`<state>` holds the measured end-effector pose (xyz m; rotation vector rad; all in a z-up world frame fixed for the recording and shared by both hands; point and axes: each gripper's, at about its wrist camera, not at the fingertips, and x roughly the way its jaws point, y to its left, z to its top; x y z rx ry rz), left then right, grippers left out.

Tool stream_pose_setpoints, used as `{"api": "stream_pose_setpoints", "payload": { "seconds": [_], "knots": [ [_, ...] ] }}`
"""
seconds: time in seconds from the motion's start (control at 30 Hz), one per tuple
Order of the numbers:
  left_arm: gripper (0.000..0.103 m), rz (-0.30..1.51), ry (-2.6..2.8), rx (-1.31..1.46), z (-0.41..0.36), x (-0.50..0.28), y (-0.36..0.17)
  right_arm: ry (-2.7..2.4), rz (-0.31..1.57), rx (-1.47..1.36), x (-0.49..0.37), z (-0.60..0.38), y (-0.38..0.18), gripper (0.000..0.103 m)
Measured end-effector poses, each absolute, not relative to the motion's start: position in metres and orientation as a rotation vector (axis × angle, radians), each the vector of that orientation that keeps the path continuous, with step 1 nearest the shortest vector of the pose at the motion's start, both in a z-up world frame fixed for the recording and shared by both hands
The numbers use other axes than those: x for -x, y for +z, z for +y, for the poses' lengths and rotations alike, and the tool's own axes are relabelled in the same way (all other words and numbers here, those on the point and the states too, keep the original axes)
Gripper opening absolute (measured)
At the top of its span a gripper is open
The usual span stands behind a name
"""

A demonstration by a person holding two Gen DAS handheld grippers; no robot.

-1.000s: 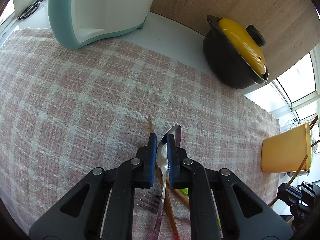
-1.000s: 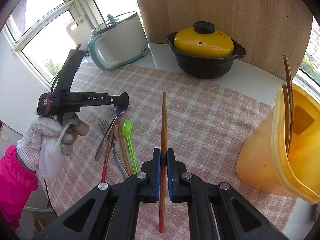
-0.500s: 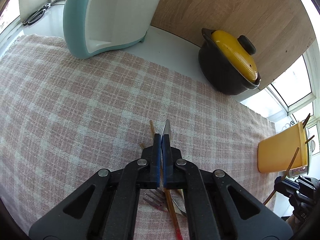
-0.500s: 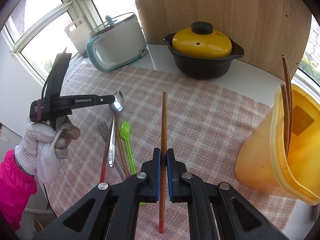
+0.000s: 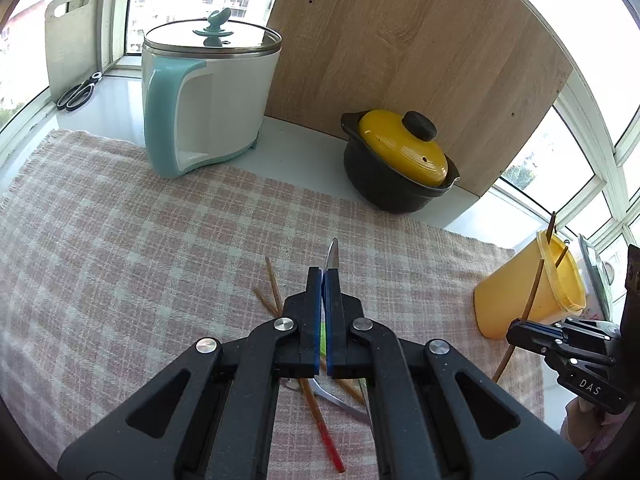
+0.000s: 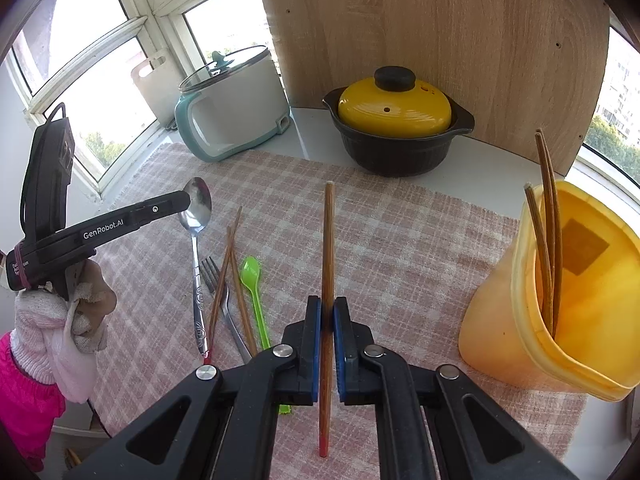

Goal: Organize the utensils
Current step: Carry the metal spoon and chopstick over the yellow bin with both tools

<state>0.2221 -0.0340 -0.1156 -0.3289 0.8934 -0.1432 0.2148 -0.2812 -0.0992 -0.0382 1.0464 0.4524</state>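
Sunlit windows and a wooden board (image 5: 420,60) stand behind the desk (image 5: 304,148), most of which lies under a pink checked cloth (image 5: 140,240). From the left wrist view, the left gripper (image 5: 323,280) is clamped on a metal spoon (image 5: 331,254), whose bowl pokes edge-on past the blue pads, lifted above the cloth. Below and behind the fingers lie wooden chopsticks (image 5: 274,280) with red ends, crossed on the cloth, along with a fork and a sliver of green. At the far left a white and teal cooker (image 5: 200,100) stands with a glass lid, and scissors (image 5: 78,92) lie beside a white cutting board (image 5: 68,40) on the sill. A black pot (image 5: 392,184) with a yellow lid sits far right of centre. A yellow cup (image 5: 528,296) with chopsticks in it stands at the right, and the right gripper (image 5: 520,330) appears just near it, holding a chopstick.

From the right wrist view, the right gripper (image 6: 327,312) is closed on a single chopstick (image 6: 328,248), which points away, red end nearest. On the right the yellow cup (image 6: 560,300) holds three chopsticks. On the left, a gloved hand (image 6: 68,308) with a pink sleeve carries the left gripper (image 6: 184,202), the spoon (image 6: 196,220) hanging from it by its bowl, handle down. Beneath it on the cloth (image 6: 400,240) lie a fork (image 6: 224,300), two chopsticks (image 6: 236,280) and a green plastic spoon (image 6: 254,292), side by side.
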Motion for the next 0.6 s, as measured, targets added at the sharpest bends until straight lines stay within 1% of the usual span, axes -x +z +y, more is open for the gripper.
{"api": "stream_pose_setpoints", "payload": {
  "seconds": [0.33,0.6],
  "knots": [
    [0.0,0.758,-0.227,0.304,-0.059,-0.207,-0.05,0.431,0.954,0.001,-0.202,-0.297,-0.063,0.003],
    [0.0,0.667,-0.309,0.291,-0.099,-0.21,-0.008,0.422,0.89,-0.033,-0.191,-0.323,-0.027,0.003]
  ]
}}
